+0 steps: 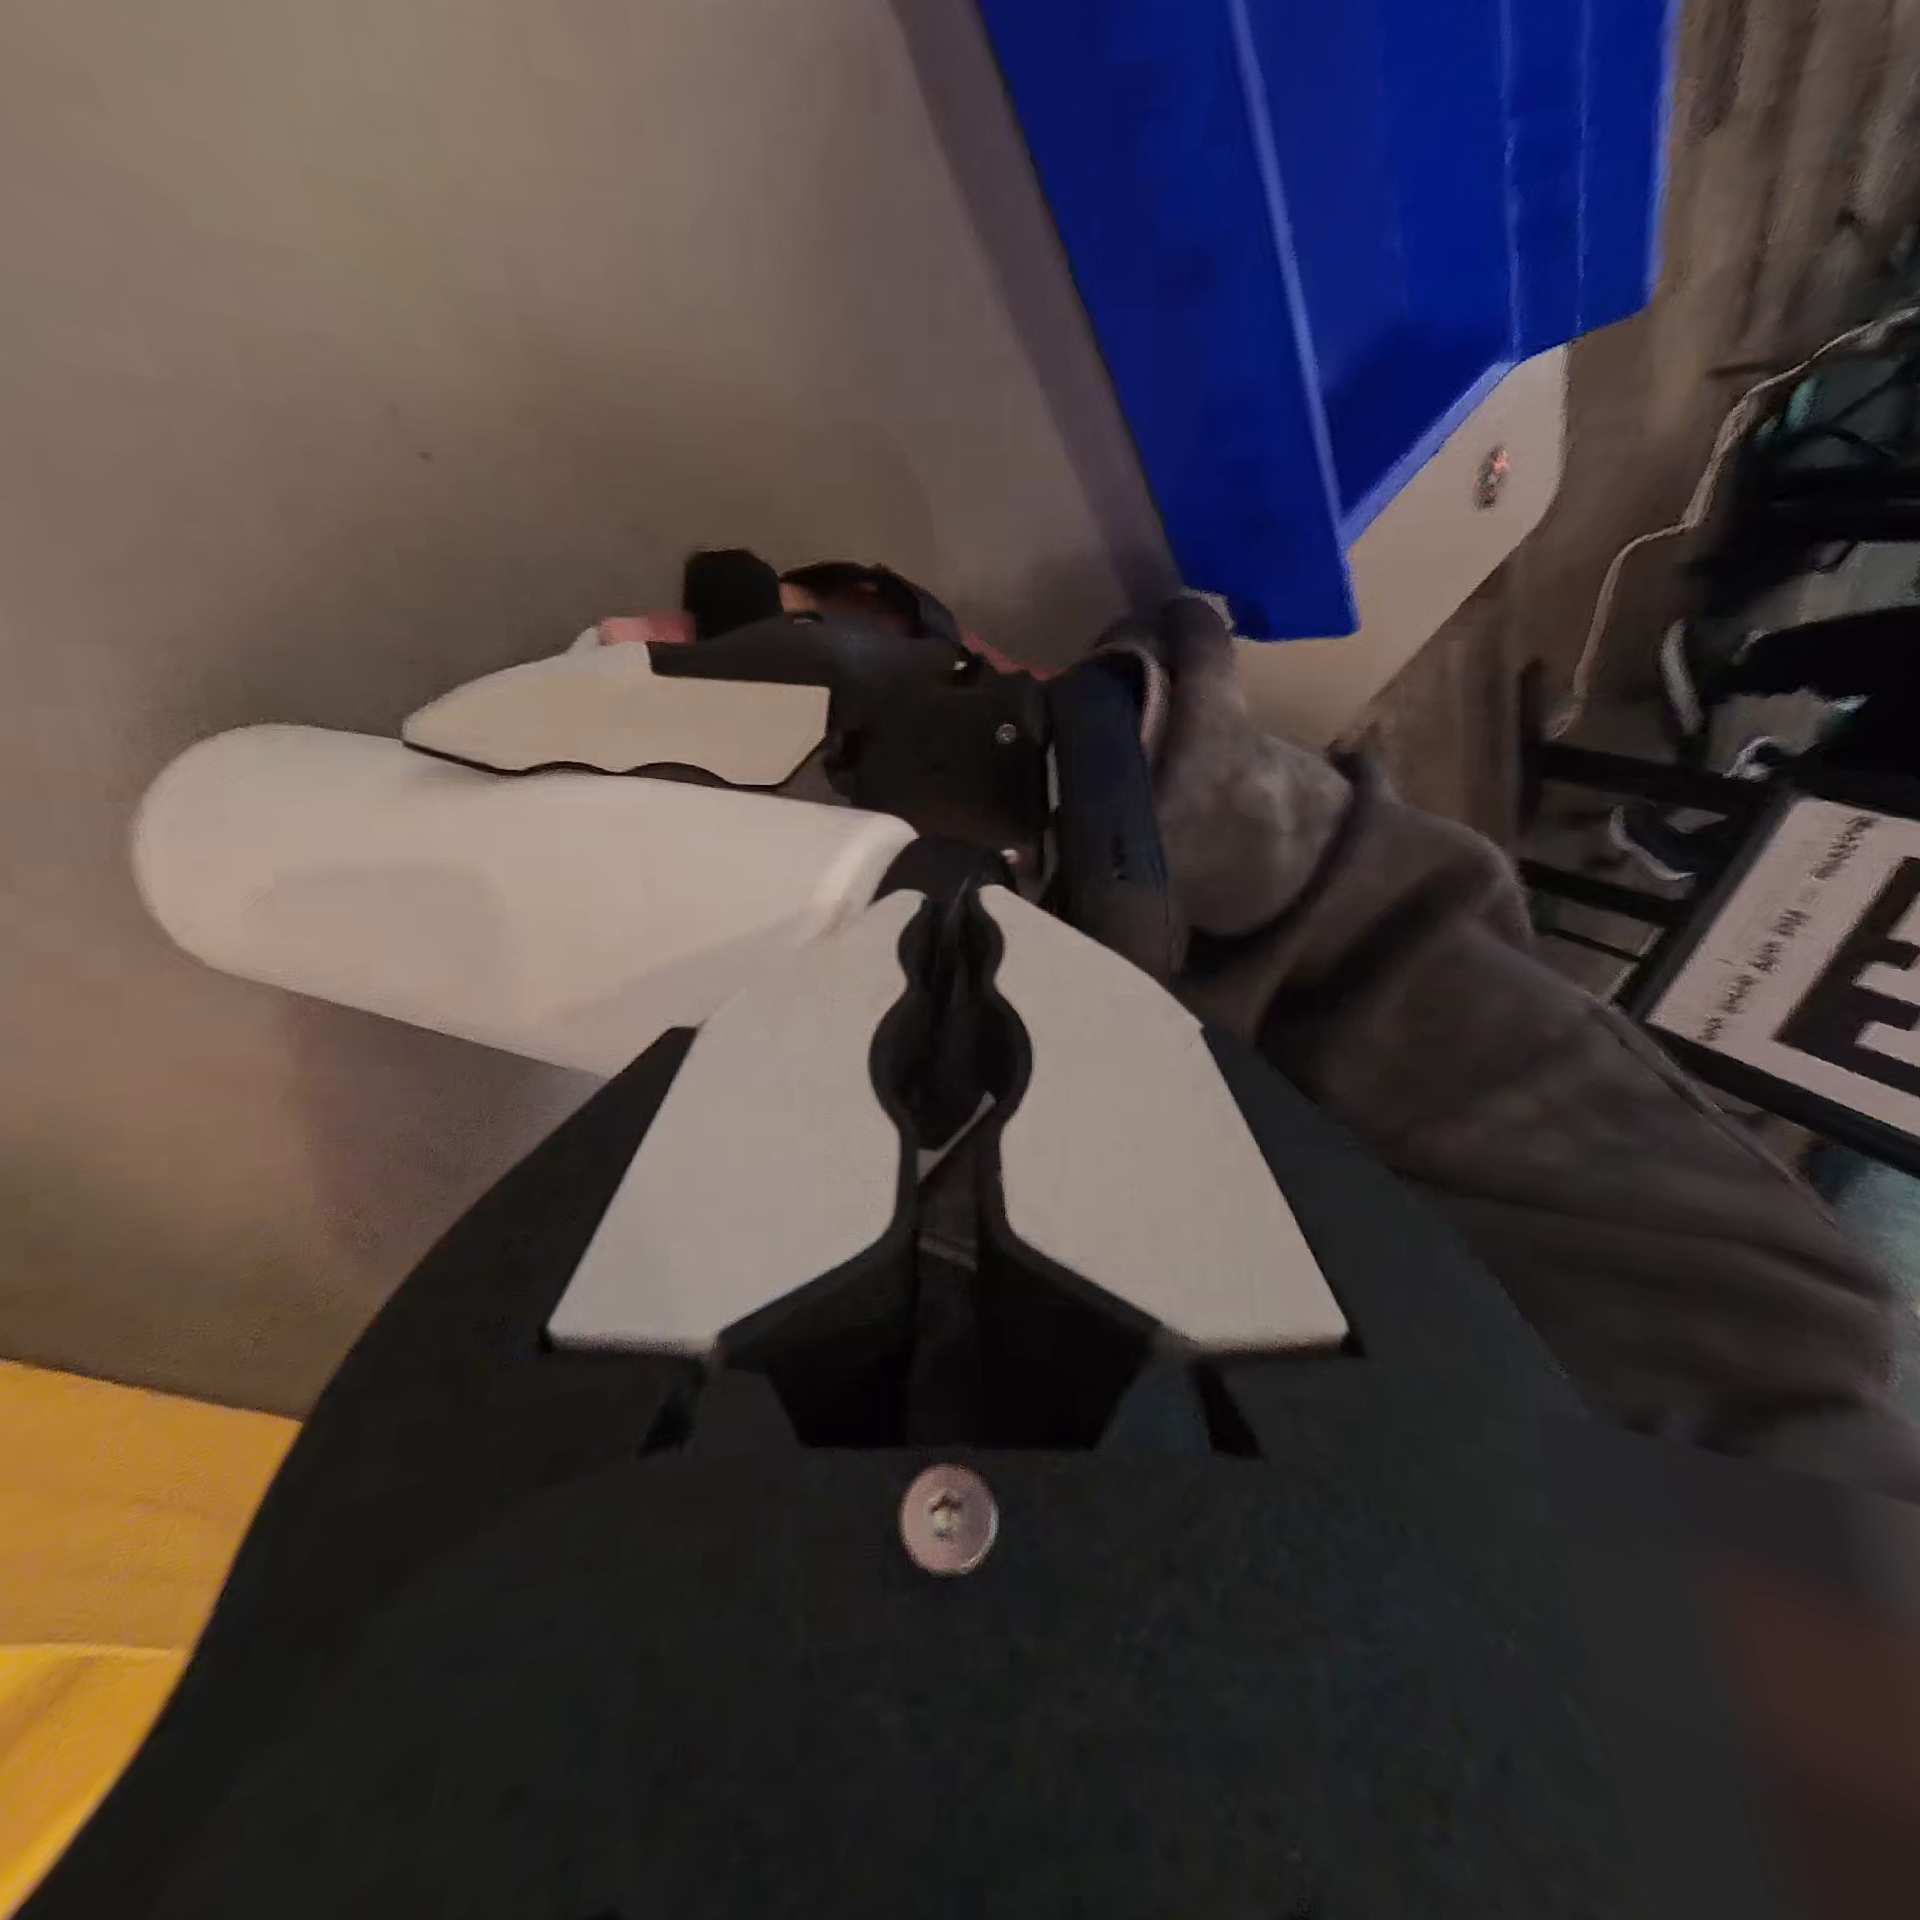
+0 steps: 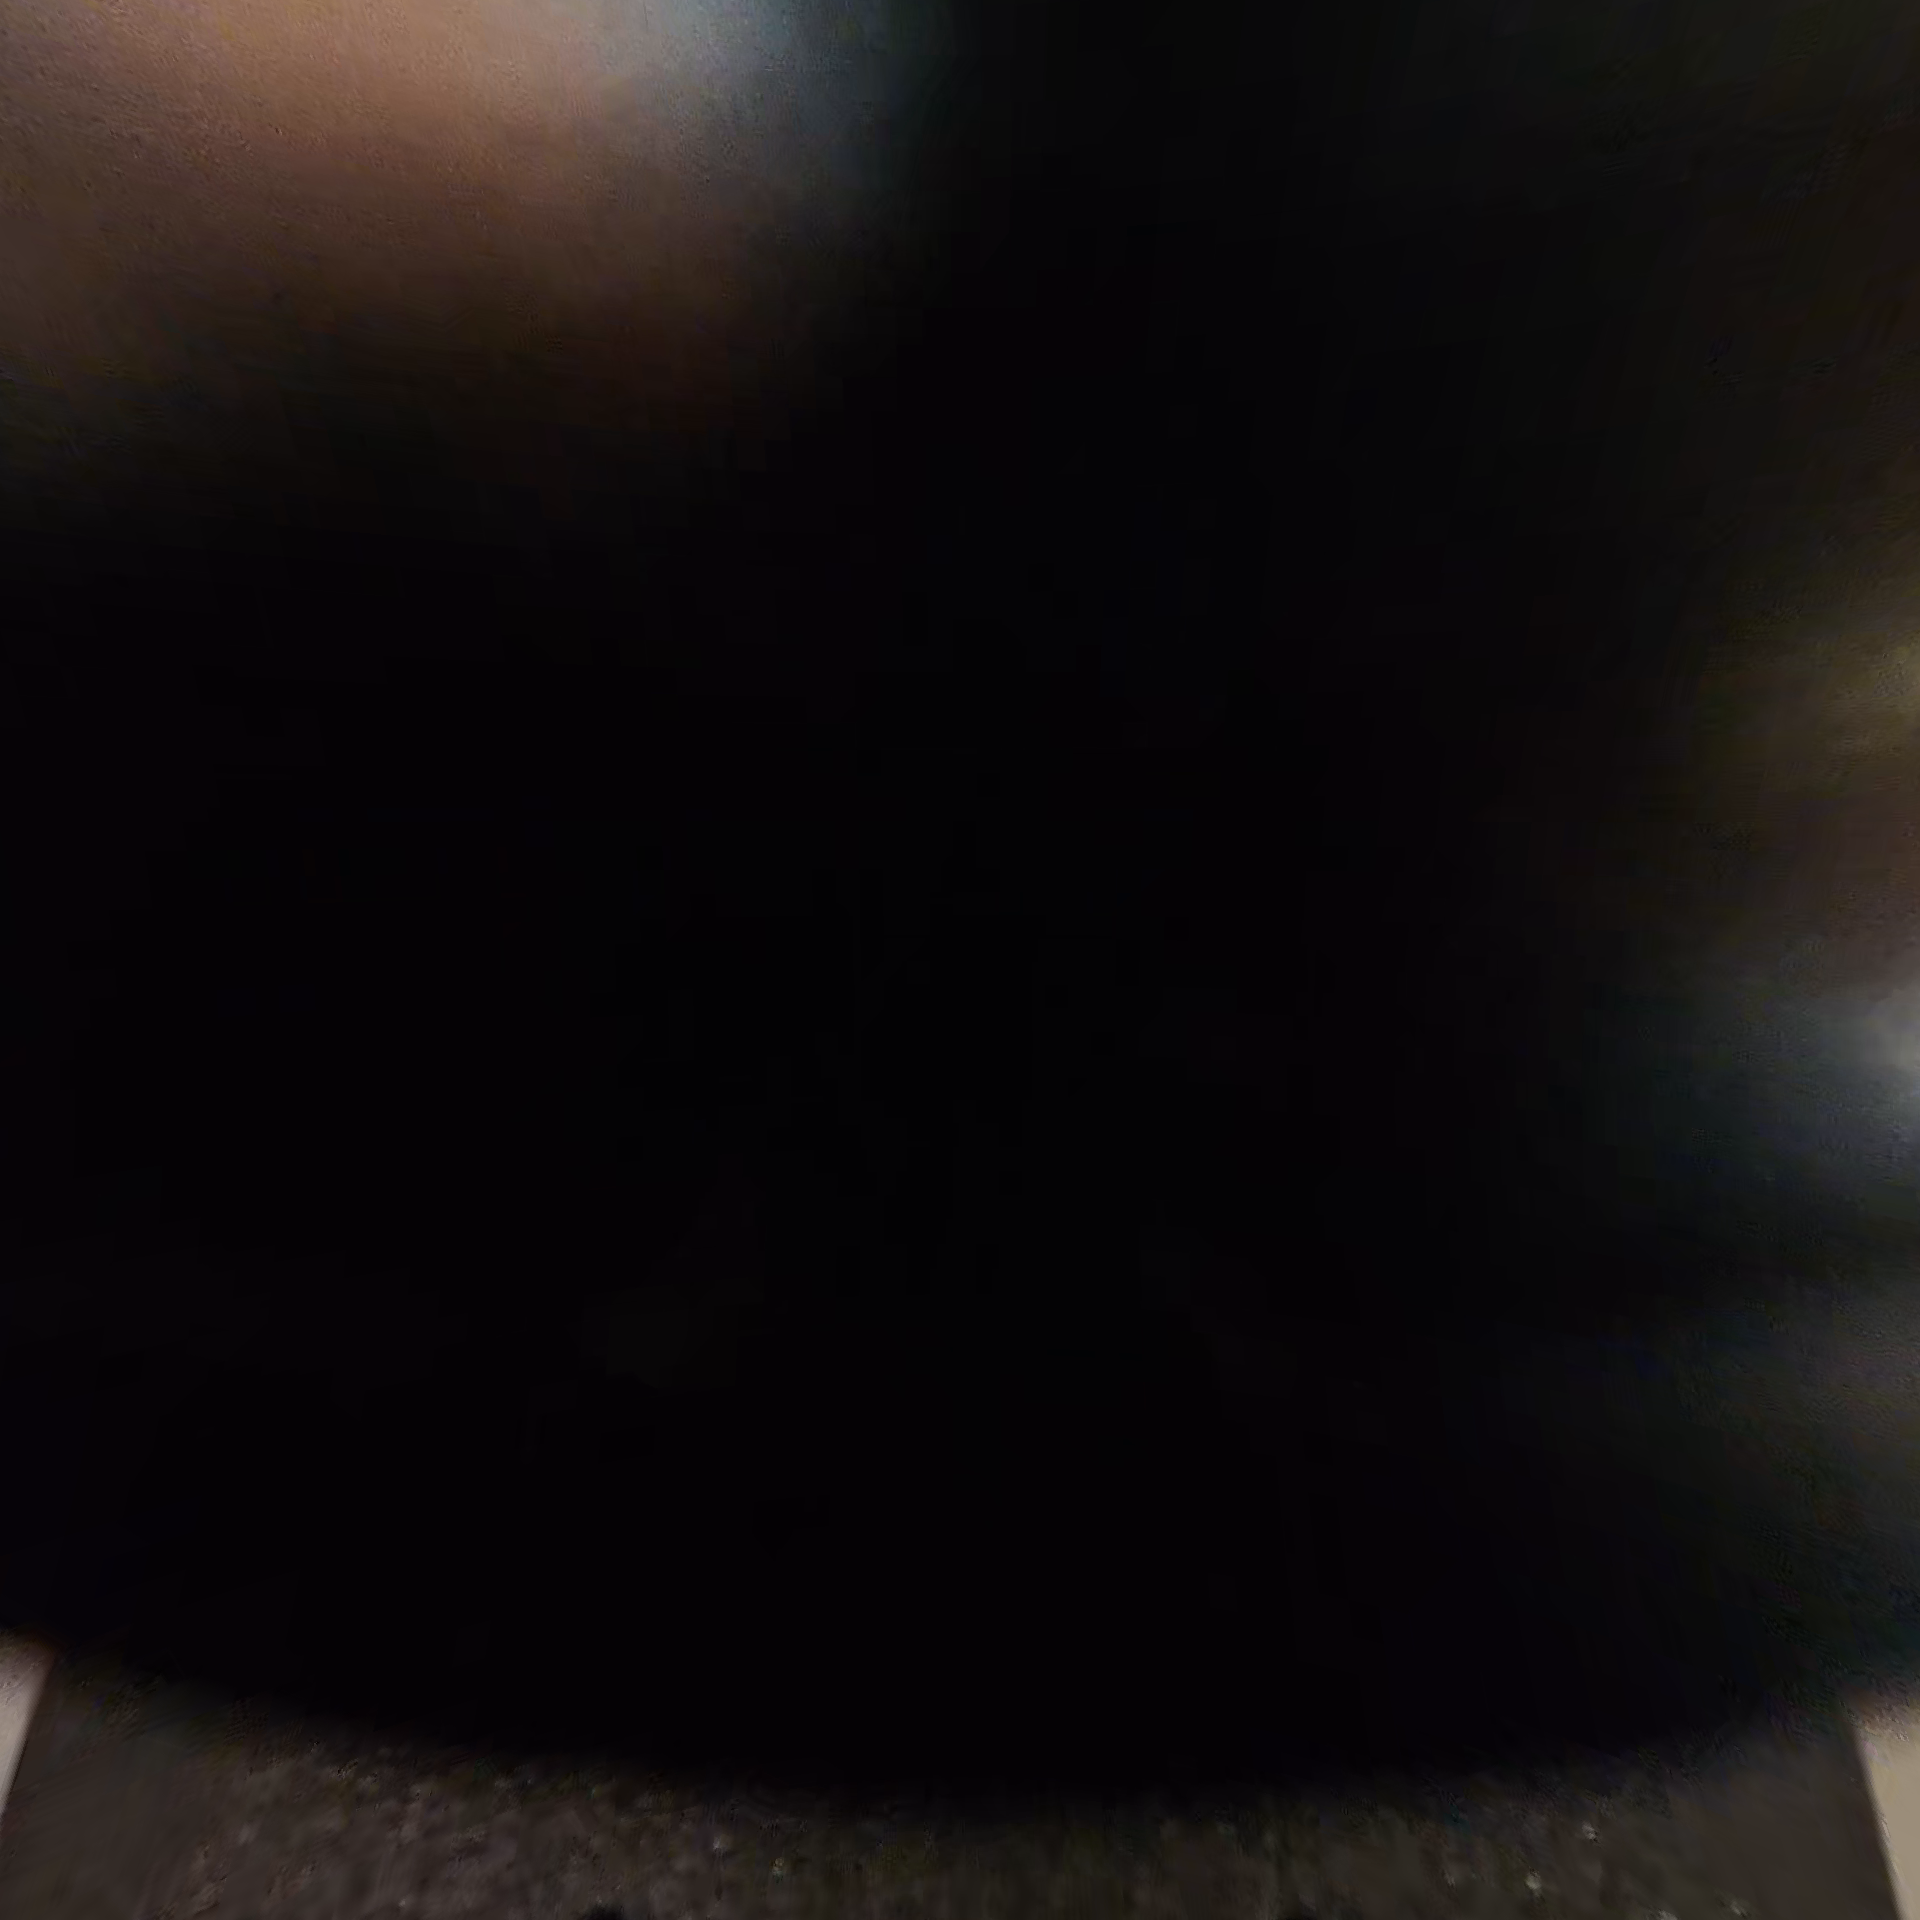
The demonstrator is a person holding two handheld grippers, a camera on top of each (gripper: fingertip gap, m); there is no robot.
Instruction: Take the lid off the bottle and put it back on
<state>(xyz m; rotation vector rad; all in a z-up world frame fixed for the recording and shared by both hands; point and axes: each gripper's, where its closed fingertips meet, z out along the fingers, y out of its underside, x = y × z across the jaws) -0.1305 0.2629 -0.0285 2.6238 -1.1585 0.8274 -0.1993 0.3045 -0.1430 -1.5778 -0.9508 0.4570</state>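
So the left hand-held gripper (image 1: 951,914) fills the lower centre of the left wrist view, its pale fingers (image 1: 1101,1122) pinched nearly together on something thin and dark that I can't make out. Just past the tips lies the white bottle (image 1: 499,894), on its side across the middle left of the frame; its right end, where a lid would be, is hidden behind the fingers. The right hand-held gripper (image 1: 488,717) comes in from the right, held by a gloved hand (image 1: 1236,800), one pale finger lying along the bottle's top; can't tell how wide it's open. A blue bin (image 1: 1330,260) sits upper right on the beige desk (image 1: 416,364). The right wrist view is almost entirely black.
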